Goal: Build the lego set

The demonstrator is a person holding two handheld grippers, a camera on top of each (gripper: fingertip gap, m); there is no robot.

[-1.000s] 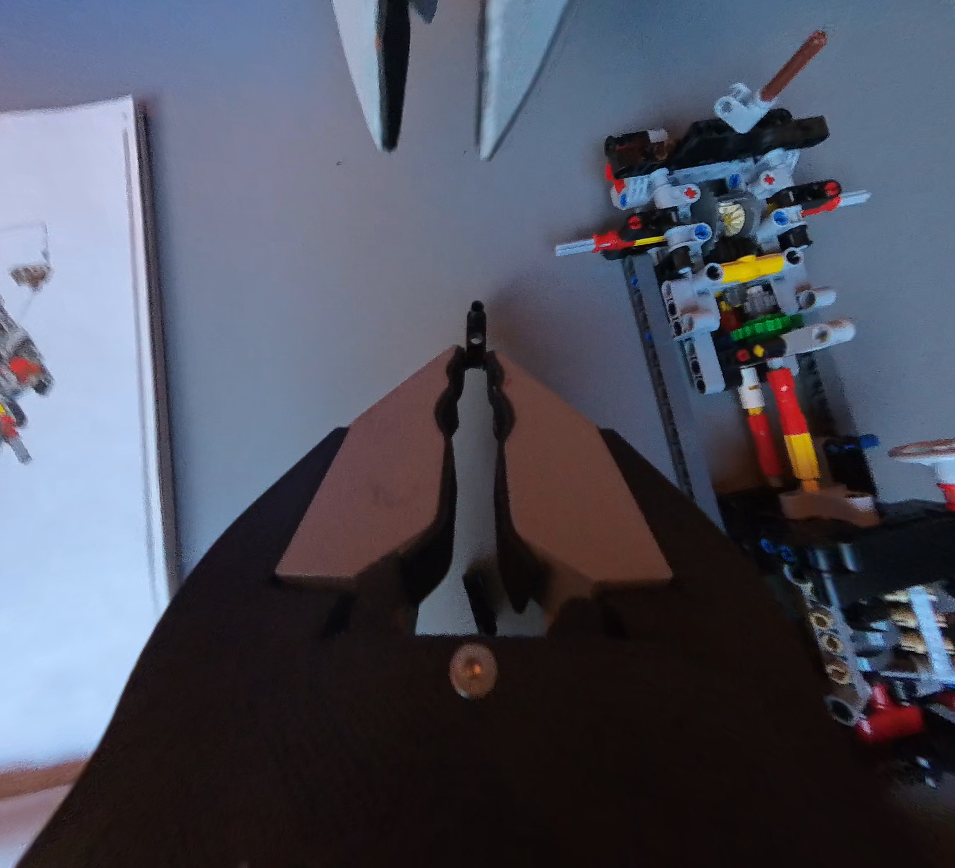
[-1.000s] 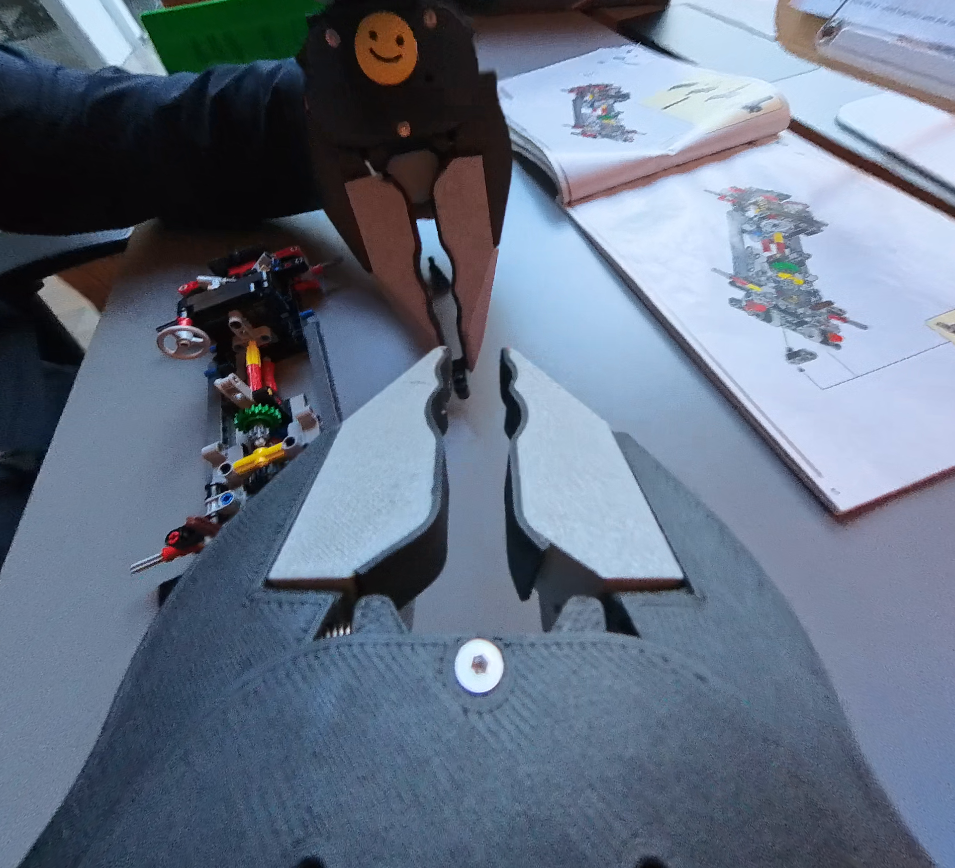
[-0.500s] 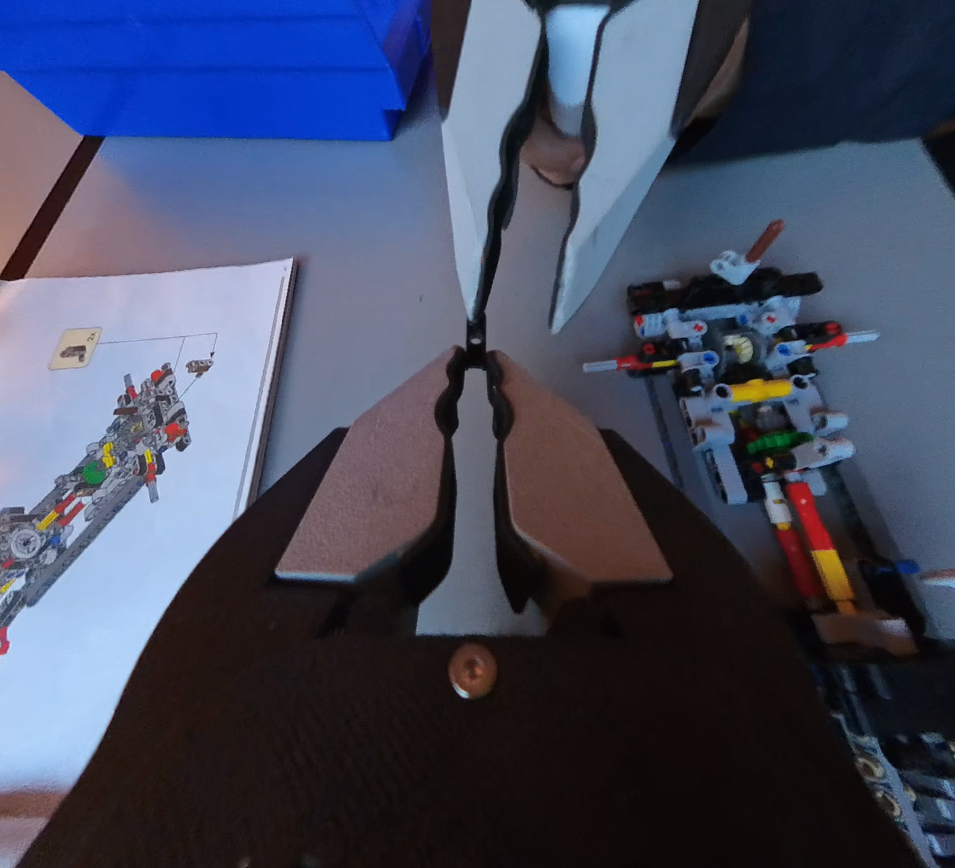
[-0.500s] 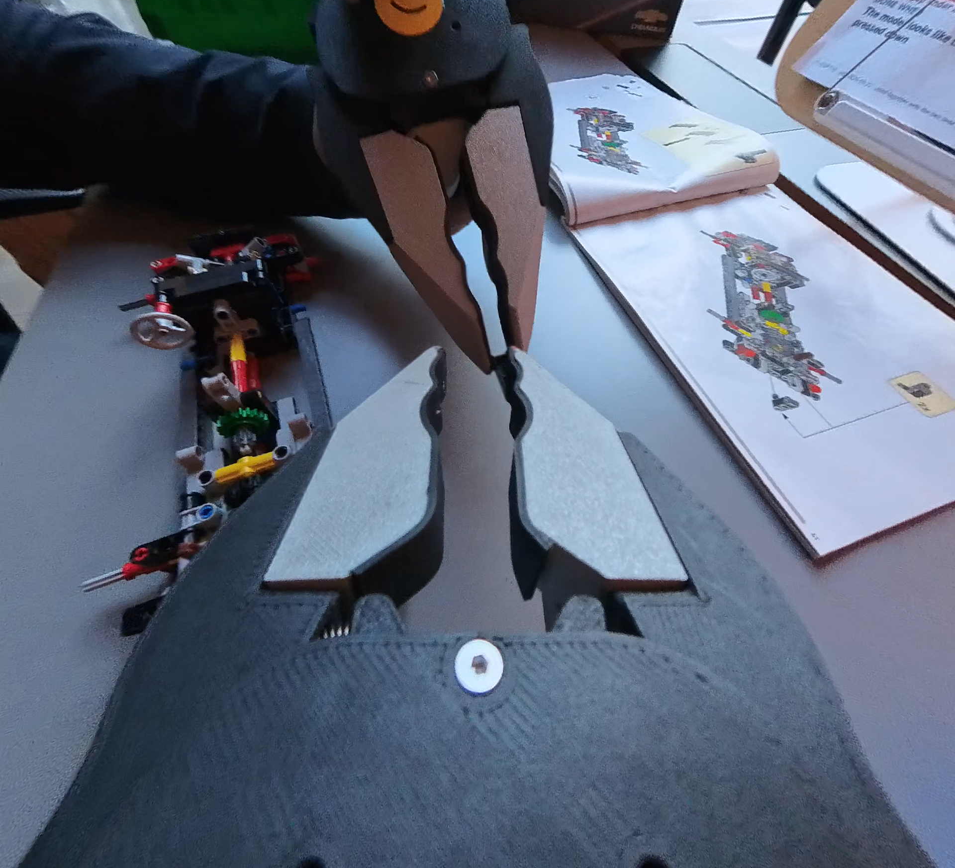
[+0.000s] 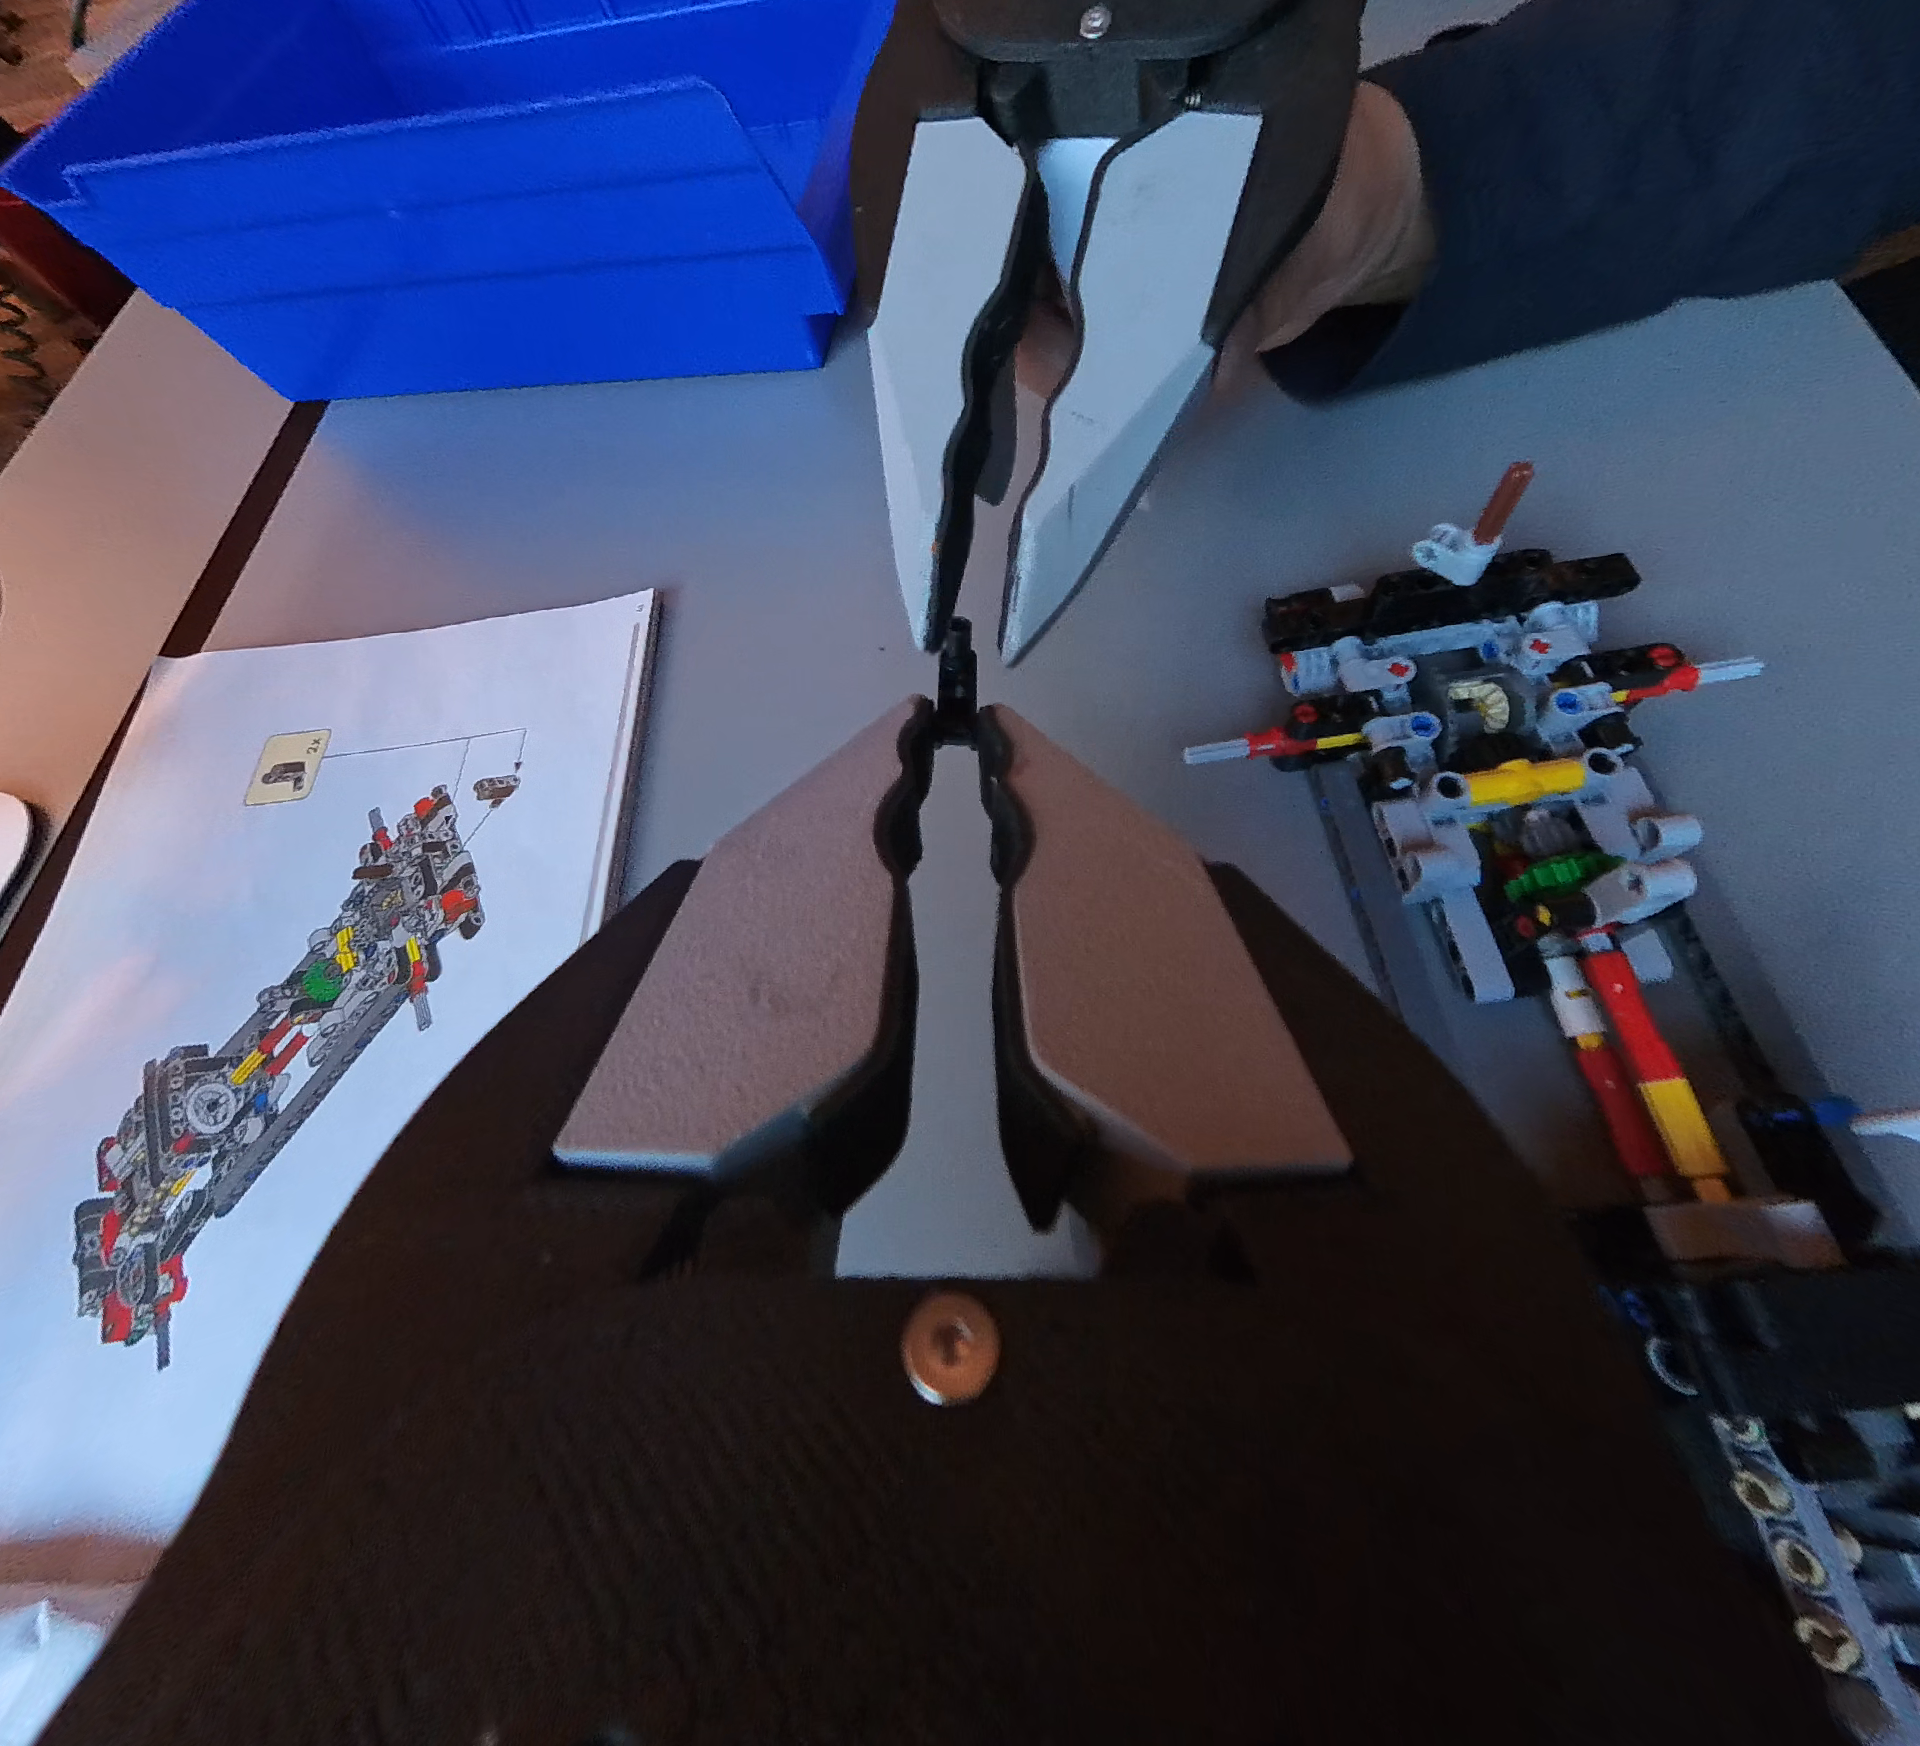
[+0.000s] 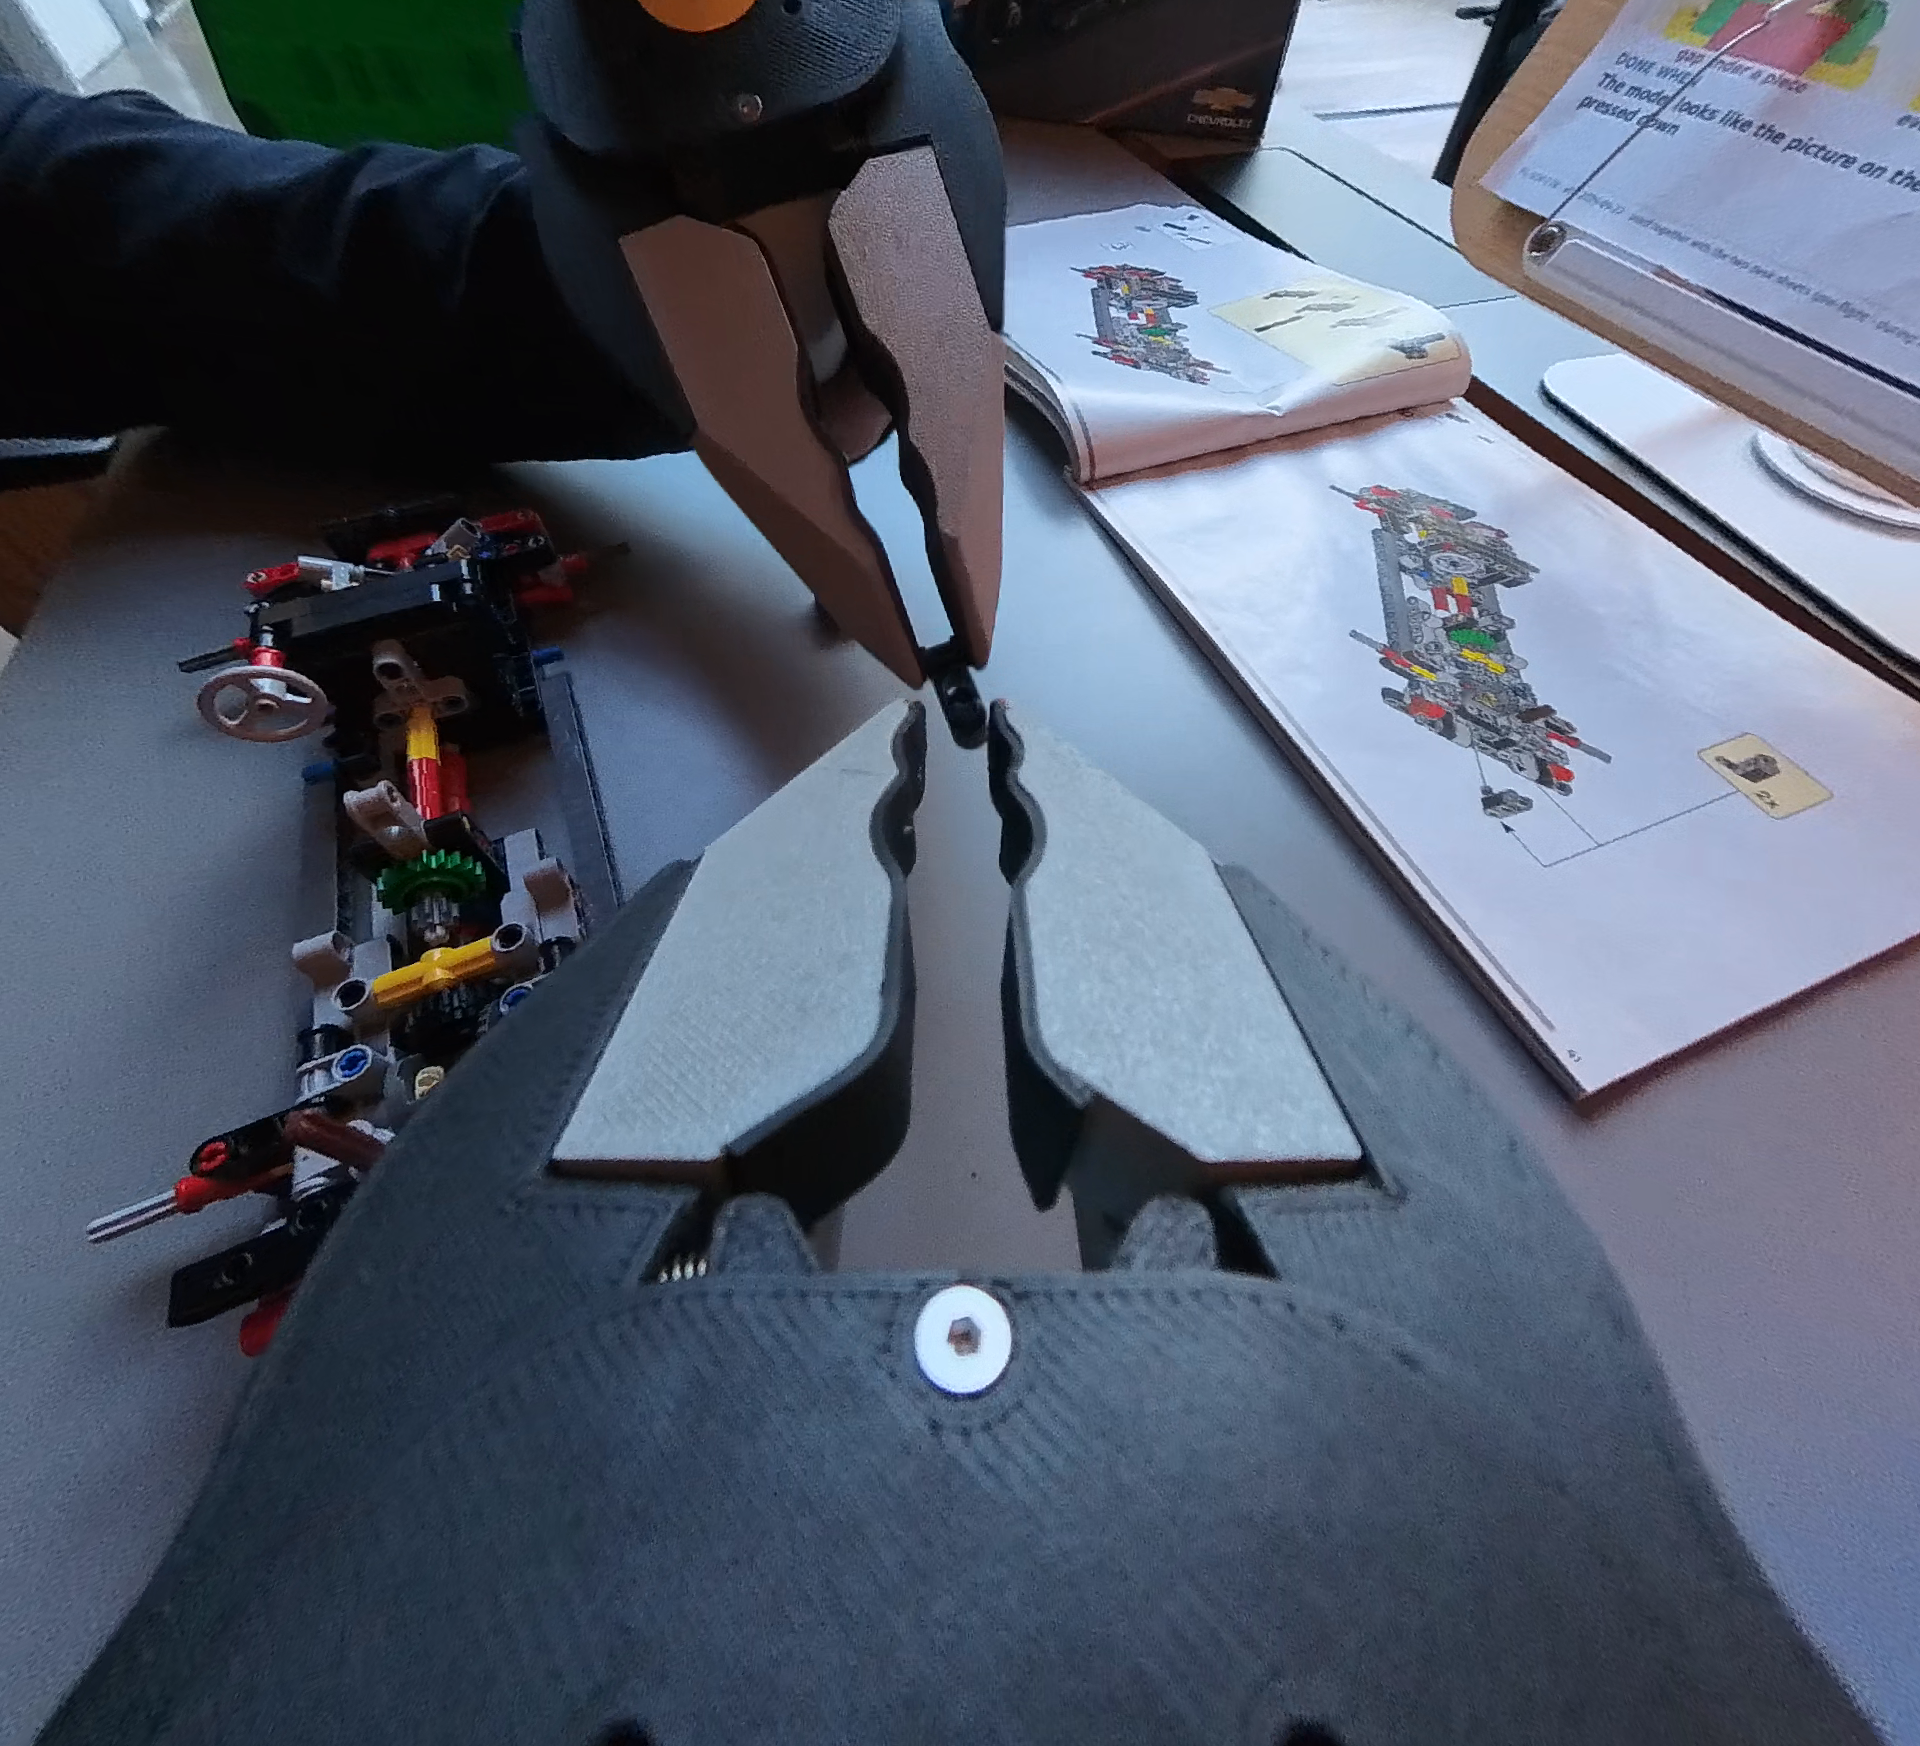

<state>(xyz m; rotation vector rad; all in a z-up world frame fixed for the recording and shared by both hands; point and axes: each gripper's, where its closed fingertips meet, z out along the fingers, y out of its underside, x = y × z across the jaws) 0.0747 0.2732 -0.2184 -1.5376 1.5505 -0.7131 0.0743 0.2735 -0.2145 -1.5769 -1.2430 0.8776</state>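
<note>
I see a matte grey bench (image 5: 727, 491). Toward its far left corner sits a blue plastic bin (image 5: 468, 169); an open white instruction booklet (image 5: 312, 917) lies along its left edge, and a half-built multicoloured brick chassis (image 5: 1507, 813) rests on its right side.

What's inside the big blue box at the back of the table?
The blue box shows only bare blue walls and a divider. Its floor is hidden behind the front wall, and the right hand-held gripper covers its right end, so anything lying low cannot be seen.
</note>
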